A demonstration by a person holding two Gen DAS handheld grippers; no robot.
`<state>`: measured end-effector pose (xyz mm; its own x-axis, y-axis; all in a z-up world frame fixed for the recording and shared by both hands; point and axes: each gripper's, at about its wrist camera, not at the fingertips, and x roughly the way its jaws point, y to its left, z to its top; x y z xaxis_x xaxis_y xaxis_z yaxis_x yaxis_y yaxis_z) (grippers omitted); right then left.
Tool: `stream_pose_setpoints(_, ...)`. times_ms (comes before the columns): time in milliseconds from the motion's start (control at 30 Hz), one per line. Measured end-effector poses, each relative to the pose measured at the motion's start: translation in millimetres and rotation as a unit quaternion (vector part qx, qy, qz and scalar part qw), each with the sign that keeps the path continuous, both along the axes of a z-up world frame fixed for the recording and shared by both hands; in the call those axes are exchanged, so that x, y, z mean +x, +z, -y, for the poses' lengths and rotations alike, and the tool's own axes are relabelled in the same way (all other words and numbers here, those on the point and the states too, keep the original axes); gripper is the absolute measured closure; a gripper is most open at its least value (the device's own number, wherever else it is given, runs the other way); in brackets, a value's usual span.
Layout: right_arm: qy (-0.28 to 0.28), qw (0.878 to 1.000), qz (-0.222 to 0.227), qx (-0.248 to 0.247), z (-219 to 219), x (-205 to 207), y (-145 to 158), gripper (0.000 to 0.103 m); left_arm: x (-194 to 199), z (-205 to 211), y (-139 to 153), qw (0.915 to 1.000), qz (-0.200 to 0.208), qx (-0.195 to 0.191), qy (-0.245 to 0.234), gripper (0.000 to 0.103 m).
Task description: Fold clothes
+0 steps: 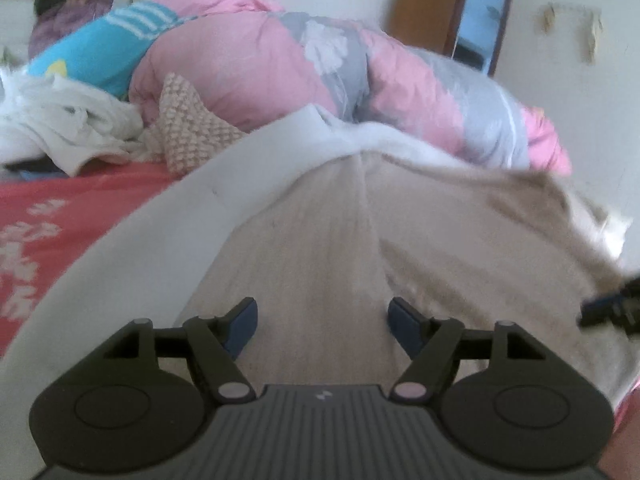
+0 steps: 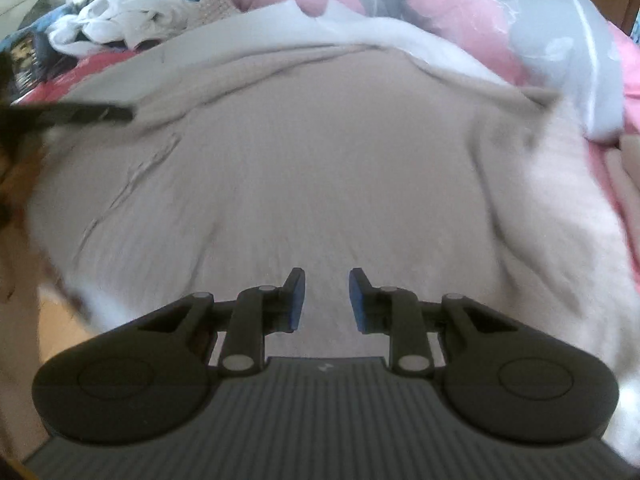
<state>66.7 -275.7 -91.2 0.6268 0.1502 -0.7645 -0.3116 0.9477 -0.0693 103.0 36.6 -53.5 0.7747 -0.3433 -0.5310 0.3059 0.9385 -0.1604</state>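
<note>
A beige garment point(image 1: 320, 232) with a white fleecy lining point(image 1: 380, 136) lies spread on the bed and fills most of both views point(image 2: 320, 152). My left gripper point(image 1: 322, 308) hovers over its near part with the jaws wide apart and nothing between the blue pads. My right gripper point(image 2: 327, 280) is over the same cloth, its jaws a narrow gap apart with nothing pinched. A dark piece of the other gripper shows at the right edge of the left wrist view and at the left edge of the right wrist view. The garment's right edge is turned up, showing lining point(image 2: 560, 220).
A bulky pink and grey quilt point(image 1: 280, 60) lies behind the garment. To the left are a blue striped garment point(image 1: 100, 44), a heap of white clothes point(image 1: 60, 120) and a pink knitted piece point(image 1: 188, 128) on the red bedsheet point(image 1: 60, 208). A wooden door point(image 1: 424, 8) stands beyond.
</note>
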Motion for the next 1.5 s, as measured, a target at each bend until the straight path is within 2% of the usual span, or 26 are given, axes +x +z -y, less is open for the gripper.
stream_pose_setpoints(33, -0.007, 1.0, -0.001, 0.002, -1.7, 10.4, -7.8, 0.081, -2.6, -1.2, -3.2, 1.0, 0.001, 0.008, 0.0, 0.029)
stream_pose_setpoints(133, -0.034, 0.999, -0.005, -0.009, 29.6, 21.4, -21.7, 0.081, -7.5, -7.5, -9.1, 0.9998, 0.008, 0.018, -0.004, 0.029)
stream_pose_setpoints(200, -0.106, 0.993, 0.003, -0.053, 72.5, 16.4, -13.6, 0.084, -7.5, -8.5, -8.7, 0.9997, 0.009, 0.02, -0.007, 0.029)
stream_pose_setpoints(233, -0.132, 0.99, 0.001, -0.056, 94.8, 15.4, -12.4, 0.078, -7.1, -7.9, -8.0, 0.9997, 0.009, 0.021, -0.008, 0.028)
stream_pose_setpoints(267, -0.155, 0.986, -0.001, -0.053, 115.6, 14.6, -11.1, 0.079, -6.8, -7.4, -7.2, 0.9997, 0.008, 0.023, -0.009, 0.028)
stream_pose_setpoints(300, -0.169, 0.985, -0.006, -0.015, 126.2, 15.1, -8.3, 0.08, -6.5, -6.8, -6.4, 0.9996, 0.008, 0.024, -0.01, 0.028)
stream_pose_setpoints(333, -0.184, 0.983, -0.008, 0.005, 129.4, 16.6, -3.5, 0.08, -6.1, -6.4, -5.9, 0.9996, 0.008, 0.025, -0.011, 0.028)
stream_pose_setpoints(400, -0.181, 0.983, 0.006, -0.01, 112.3, 20.9, 6.1, 0.08, -4.0, -6.6, -7.4, 0.9997, 0.008, 0.021, -0.012, 0.027)
stream_pose_setpoints(467, -0.138, 0.99, 0.035, -0.003, 82.3, 30.7, 13.4, 0.08, -1.1, -6.5, -10.0, 0.9997, 0.009, 0.017, -0.012, 0.026)
stream_pose_setpoints(533, -0.1, 0.994, 0.042, 0.014, 57.5, 48.9, 19.0, 0.08, 0.2, -6.2, -12.8, 0.9997, 0.014, 0.017, -0.013, 0.025)
stream_pose_setpoints(700, -0.102, 0.994, 0.043, -0.016, 46.6, 126.9, -6.2, 0.08, -0.9, -11.0, -16.1, 0.9995, 0.022, 0.008, -0.022, 0.024)
stream_pose_setpoints(733, -0.109, 0.993, 0.043, -0.027, 48.4, 143.5, -12.6, 0.082, -0.5, -12.3, -16.2, 0.9995, 0.021, 0.004, -0.024, 0.024)
stream_pose_setpoints(767, -0.14, 0.987, 0.048, -0.06, 65.3, 157.8, -18.8, 0.087, 0.3, -13.6, -16.4, 0.9995, 0.019, 0.0, -0.026, 0.024)
stream_pose_setpoints(800, -0.174, 0.981, 0.053, -0.071, 83.7, 165.5, -17.6, 0.097, 0.8, -14.8, -16.8, 0.9994, 0.018, -0.003, -0.027, 0.024)
stream_pose_setpoints(833, -0.216, 0.973, 0.055, -0.066, 105.4, 173.1, -14.8, 0.103, 1.7, -15.8, -17.2, 0.9994, 0.018, -0.006, -0.029, 0.023)
stream_pose_setpoints(867, -0.252, 0.964, 0.052, -0.064, 121.2, 178.7, -11.7, 0.103, 2.6, -16.7, -17.7, 0.9993, 0.018, -0.009, -0.031, 0.023)
stream_pose_setpoints(933, -0.274, 0.96, 0.051, -0.018, 139.4, 180.4, -1.7, 0.103, 3.7, -16.9, -18.4, 0.9992, 0.018, -0.011, -0.033, 0.022)
stream_pose_setpoints(967, -0.275, 0.96, 0.054, -0.002, 137.8, 179.1, 3.5, 0.103, 4.1, -16.9, -18.8, 0.9992, 0.019, -0.012, -0.033, 0.022)
stream_pose_setpoints(1067, -0.223, 0.972, 0.071, 0.039, 113.2, 177.0, 15.3, 0.098, 5.2, -16.8, -19.0, 0.9992, 0.018, -0.012, -0.035, 0.021)
stream_pose_setpoints(1167, -0.177, 0.98, 0.038, 0.086, 97.9, 207.0, 0.0, 0.098, 5.6, -17.4, -18.7, 0.9991, 0.017, -0.014, -0.036, 0.021)
stream_pose_setpoints(1233, -0.187, 0.981, 0.033, 0.047, 103.0, 236.2, -16.7, 0.099, 5.8, -18.1, -18.8, 0.9991, 0.017, -0.015, -0.037, 0.021)
stream_pose_setpoints(1267, -0.202, 0.978, 0.043, 0.028, 113.3, 248.7, -20.4, 0.1, 6.0, -18.3, -18.8, 0.999, 0.017, -0.016, -0.037, 0.021)
stream_pose_setpoints(1333, -0.245, 0.968, 0.044, 0.039, 130.4, 258.7, -15.1, 0.103, 6.2, -18.7, -18.9, 0.999, 0.017, -0.017, -0.038, 0.021)
stream_pose_setpoints(1467, -0.323, 0.943, 0.046, 0.061, 161.4, 277.8, -4.1, 0.102, 6.7, -18.5, -19.1, 0.9989, 0.017, -0.018, -0.04, 0.019)
stream_pose_setpoints(1500, -0.298, 0.951, 0.051, 0.059, 147.4, 274.9, 1.3, 0.097, 6.9, -18.6, -19.3, 0.9988, 0.017, -0.019, -0.041, 0.019)
